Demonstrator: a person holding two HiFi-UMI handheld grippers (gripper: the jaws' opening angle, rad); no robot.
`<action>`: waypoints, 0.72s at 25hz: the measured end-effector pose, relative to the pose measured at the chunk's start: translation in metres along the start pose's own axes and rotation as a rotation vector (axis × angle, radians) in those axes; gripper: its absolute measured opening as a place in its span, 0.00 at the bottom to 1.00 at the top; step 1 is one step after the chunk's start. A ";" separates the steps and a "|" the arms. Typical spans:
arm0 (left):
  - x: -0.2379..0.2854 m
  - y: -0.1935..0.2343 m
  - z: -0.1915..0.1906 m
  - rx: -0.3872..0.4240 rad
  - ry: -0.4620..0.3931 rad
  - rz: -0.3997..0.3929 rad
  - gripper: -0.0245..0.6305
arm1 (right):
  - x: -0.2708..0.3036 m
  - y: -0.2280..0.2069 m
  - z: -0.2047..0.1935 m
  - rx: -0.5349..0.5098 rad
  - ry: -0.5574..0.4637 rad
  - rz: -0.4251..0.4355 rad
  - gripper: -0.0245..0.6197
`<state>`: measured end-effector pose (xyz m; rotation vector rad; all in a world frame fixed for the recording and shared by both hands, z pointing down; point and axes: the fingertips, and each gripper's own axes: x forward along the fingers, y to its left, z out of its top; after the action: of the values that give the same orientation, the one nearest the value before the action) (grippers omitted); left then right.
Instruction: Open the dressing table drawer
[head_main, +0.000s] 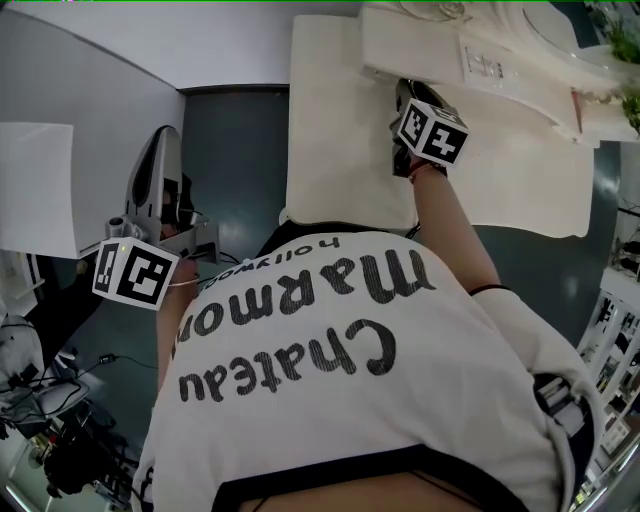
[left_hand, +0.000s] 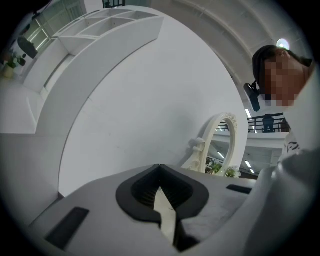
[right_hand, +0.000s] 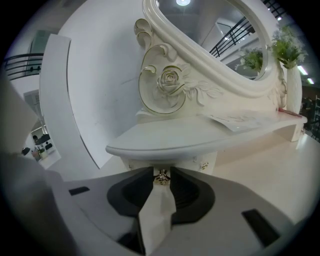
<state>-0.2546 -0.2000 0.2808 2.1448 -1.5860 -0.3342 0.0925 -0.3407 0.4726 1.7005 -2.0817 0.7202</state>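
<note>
**A:** Where is the drawer, and what has hold of it?

**B:** The shallow cream drawer (right_hand: 187, 163) sits right under the upper shelf (right_hand: 165, 144) of the cream carved wooden dressing table (right_hand: 167, 82). It looks closed. The right gripper (right_hand: 161, 173) has its jaws drawn in about halfway, and the pads press either side of the small brass knob (right_hand: 161, 178).

**A:** How should the pull go?

**B:** I'd pull straight back along the drawer's run and keep it level, not along the gripper's downward tilt. The knob is tiny and rounded, so I judge it could slip out. Keep the squeeze firm and start slowly in case the drawer sticks. The left gripper (left_hand: 160, 167) has its jaws together and holds nothing. It is off to the side, facing the white curved wall (left_hand: 150, 100), and isn't needed.

**A:** What can't you make out?

**B:** The jaws cover most of the drawer front, so I can't see its seams. I can't tell its width, or whether the second brass knob (right_hand: 204, 165) just beside it belongs to the same drawer. In the head view the white printed T-shirt (head_main: 330, 380) fills the lower half. The right gripper's tips also vanish under the shelf there, so that view shows neither knob nor drawer.
</note>
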 end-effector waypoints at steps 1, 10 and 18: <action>-0.002 -0.001 0.001 0.003 -0.004 0.006 0.07 | 0.000 0.001 0.000 0.005 0.000 0.008 0.21; -0.007 -0.023 0.000 0.014 -0.015 0.002 0.07 | -0.003 -0.006 -0.003 0.046 0.000 0.017 0.21; -0.015 -0.035 -0.004 0.000 -0.035 0.009 0.07 | -0.005 -0.006 -0.009 0.050 0.025 0.030 0.21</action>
<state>-0.2280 -0.1769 0.2665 2.1428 -1.6146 -0.3710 0.0987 -0.3321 0.4782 1.6815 -2.0927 0.8051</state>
